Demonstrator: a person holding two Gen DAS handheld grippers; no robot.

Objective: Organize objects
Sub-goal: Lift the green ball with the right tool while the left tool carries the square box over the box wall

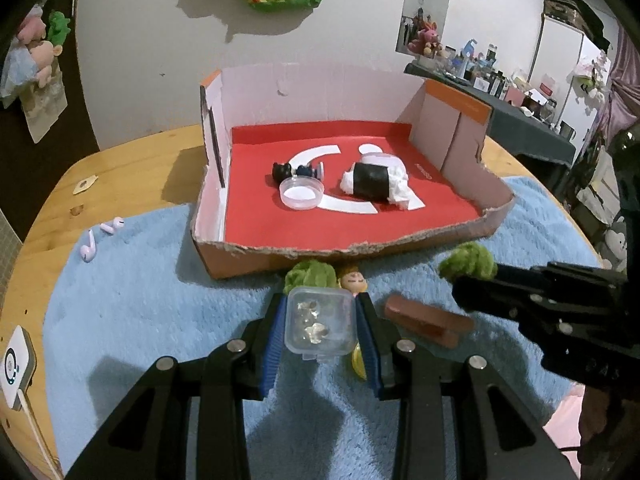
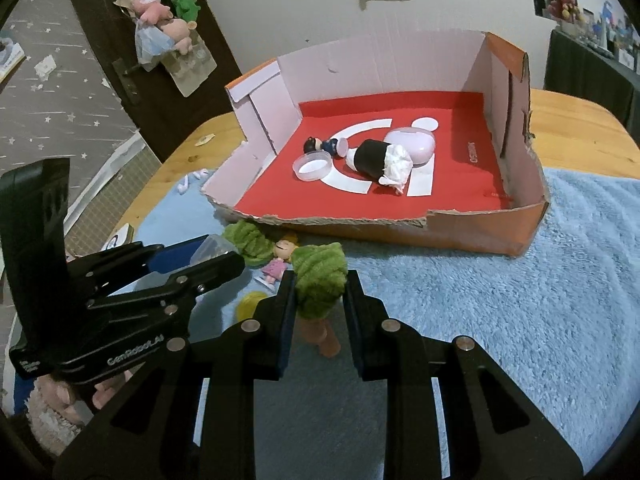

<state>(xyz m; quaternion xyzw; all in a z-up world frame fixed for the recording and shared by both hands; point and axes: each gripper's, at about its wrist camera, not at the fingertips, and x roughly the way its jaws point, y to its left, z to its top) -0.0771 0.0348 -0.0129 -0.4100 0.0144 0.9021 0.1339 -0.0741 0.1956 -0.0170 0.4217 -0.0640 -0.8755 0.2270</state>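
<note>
Round-cornered wooden table (image 1: 160, 152), mostly covered by a fluffy blue towel (image 1: 140, 300). Open cardboard box (image 1: 400, 248) with red floor at the far middle, partly on the towel. Two pink earbuds (image 1: 100, 236) at the towel's left edge. Small tan tag (image 1: 85, 185) on bare wood, far left. White square device (image 1: 16, 368) at the near left edge.

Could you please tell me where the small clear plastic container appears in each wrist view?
Left wrist: clear container low centre, between the left gripper's fingers.
Right wrist: container at left, mostly hidden behind the left gripper.
Shared landmark: cardboard box behind.
</note>
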